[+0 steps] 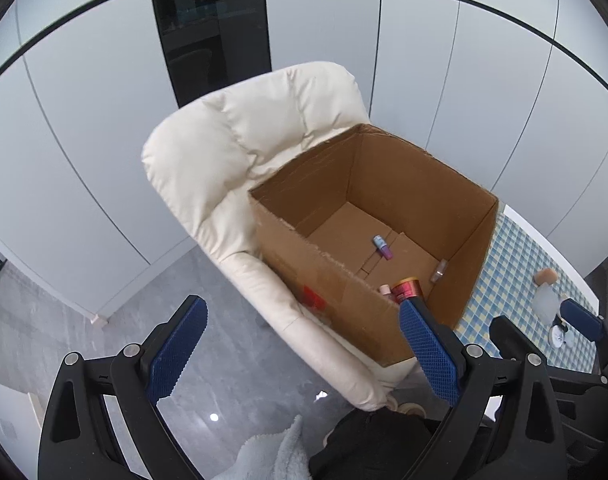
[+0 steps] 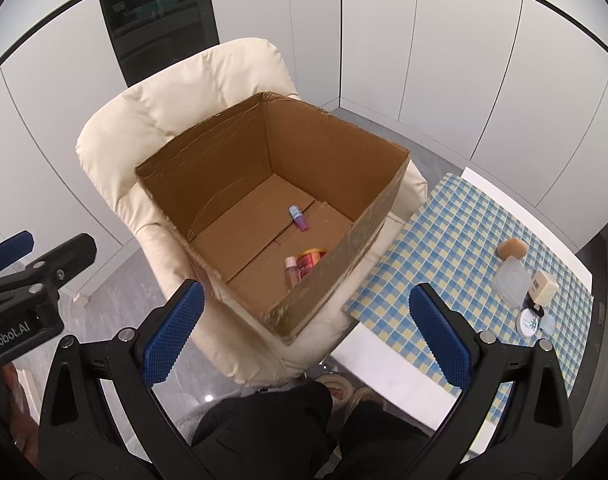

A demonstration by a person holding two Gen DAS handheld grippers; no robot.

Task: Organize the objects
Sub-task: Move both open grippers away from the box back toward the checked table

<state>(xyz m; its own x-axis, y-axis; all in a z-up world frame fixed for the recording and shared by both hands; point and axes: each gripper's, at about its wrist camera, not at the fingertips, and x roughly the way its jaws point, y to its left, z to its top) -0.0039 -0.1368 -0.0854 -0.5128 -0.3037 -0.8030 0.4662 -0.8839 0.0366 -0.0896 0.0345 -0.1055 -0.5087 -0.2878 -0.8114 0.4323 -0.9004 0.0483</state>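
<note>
An open cardboard box (image 1: 403,184) (image 2: 323,140) stands on a cream armchair (image 1: 232,148) (image 2: 144,112). On its floor lie a small blue and purple bottle (image 1: 381,246) (image 2: 298,218), a red jar with a gold lid (image 1: 407,288) (image 2: 309,262), a pink bottle (image 2: 291,270) and a small clear bottle (image 1: 439,271). My left gripper (image 1: 300,320) is open and empty above the box's near left corner. My right gripper (image 2: 305,304) hangs open and empty over the box's near corner. On the checked cloth lie a beige sponge (image 2: 511,249), a frosted bottle (image 2: 511,280), a cream box (image 2: 545,286) and a white round tin (image 2: 529,322).
A white table with a blue and yellow checked cloth (image 2: 443,240) (image 1: 511,280) stands right of the armchair. White panelled walls (image 2: 423,40) and a dark glass cabinet (image 1: 212,32) are behind. Grey floor (image 1: 124,340) lies to the left. A person's dark-clothed legs (image 2: 264,432) are below.
</note>
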